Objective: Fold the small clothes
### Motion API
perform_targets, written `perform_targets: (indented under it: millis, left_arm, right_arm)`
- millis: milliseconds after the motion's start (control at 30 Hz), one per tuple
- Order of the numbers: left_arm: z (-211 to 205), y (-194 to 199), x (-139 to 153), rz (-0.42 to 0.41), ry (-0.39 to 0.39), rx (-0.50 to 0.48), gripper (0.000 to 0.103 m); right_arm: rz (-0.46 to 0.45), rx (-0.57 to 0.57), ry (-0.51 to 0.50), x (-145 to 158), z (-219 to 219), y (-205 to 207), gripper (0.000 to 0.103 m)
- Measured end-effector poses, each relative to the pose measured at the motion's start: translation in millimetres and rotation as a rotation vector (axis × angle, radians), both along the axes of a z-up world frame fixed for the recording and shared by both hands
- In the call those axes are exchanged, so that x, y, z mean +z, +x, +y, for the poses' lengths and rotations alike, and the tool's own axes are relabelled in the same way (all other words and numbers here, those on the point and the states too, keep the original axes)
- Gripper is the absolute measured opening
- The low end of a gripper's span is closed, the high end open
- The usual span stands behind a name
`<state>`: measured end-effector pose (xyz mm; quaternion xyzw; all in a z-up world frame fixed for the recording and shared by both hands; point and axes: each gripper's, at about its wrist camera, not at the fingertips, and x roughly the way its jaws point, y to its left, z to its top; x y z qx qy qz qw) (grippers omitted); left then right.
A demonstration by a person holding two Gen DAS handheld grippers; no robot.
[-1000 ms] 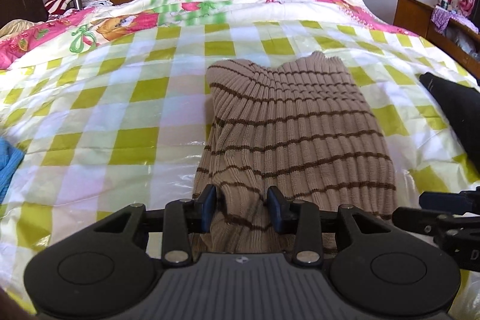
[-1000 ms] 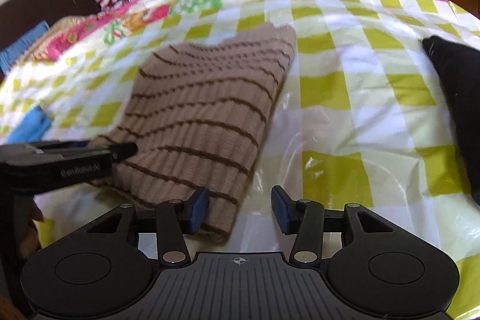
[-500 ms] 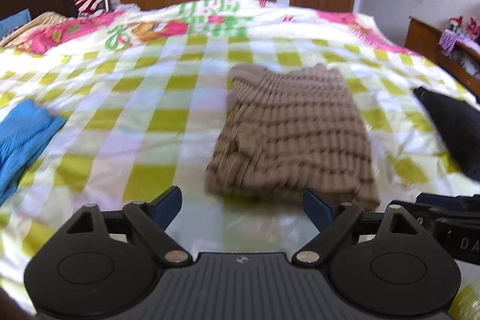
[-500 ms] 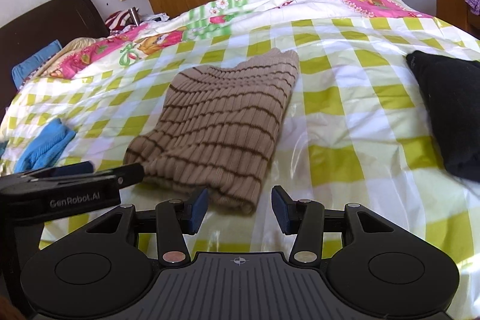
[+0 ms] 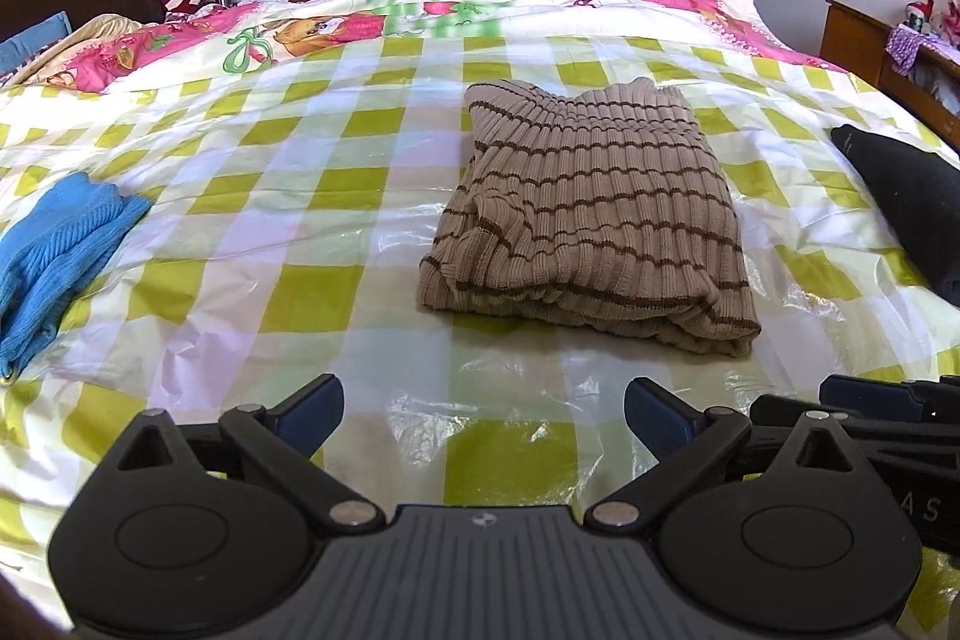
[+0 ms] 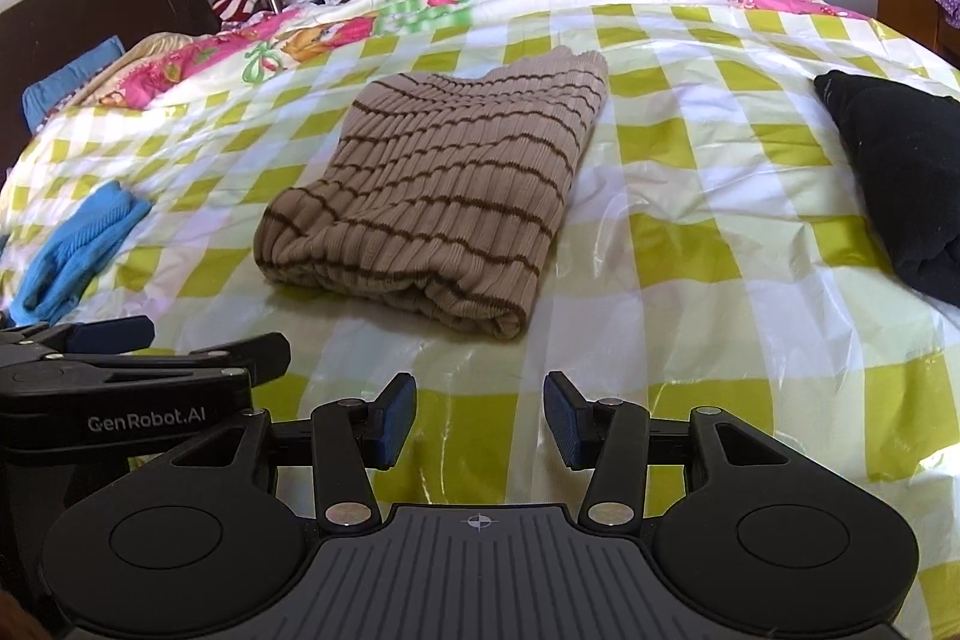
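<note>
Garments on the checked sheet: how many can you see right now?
3. Folded striped brown sweater in the middle, blue garment at the left edge, black garment at the right. More may lie outside view.

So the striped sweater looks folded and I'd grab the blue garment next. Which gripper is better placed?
Left. The blue garment lies on the left gripper's side; it is open. The right gripper sits farther away.

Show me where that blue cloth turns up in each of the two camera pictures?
Left wrist view: the blue cloth lies at the far left edge, at mid-height.
Right wrist view: the blue cloth lies at the left, beyond the left gripper.
Shared landmark: the folded striped brown sweater, to its right in both.
</note>
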<state>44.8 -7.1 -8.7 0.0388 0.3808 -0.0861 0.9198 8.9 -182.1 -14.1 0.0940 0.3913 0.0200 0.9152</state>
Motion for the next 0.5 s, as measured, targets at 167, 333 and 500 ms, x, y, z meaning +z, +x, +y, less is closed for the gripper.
perform_targets:
  millis: [167,333,500]
  left_arm:
    - [-2.2,-1.9,-3.5,0.009,0.011,0.003,0.103]
    - [-4.0,-5.3,-1.6,-0.010,0.031,0.005,0.103]
    - [-2.3,-5.8,-1.3,-0.012,0.018,0.007,0.103]
  right_arm:
    - [0.001,-0.008,0.002,-0.8,-1.4,-0.6,0.047]
    - [0.001,-0.006,0.004,-1.7,-1.1,-1.7,0.047]
    - [-0.002,-0.009,0.005,-2.2,-1.1,-3.5,0.047]
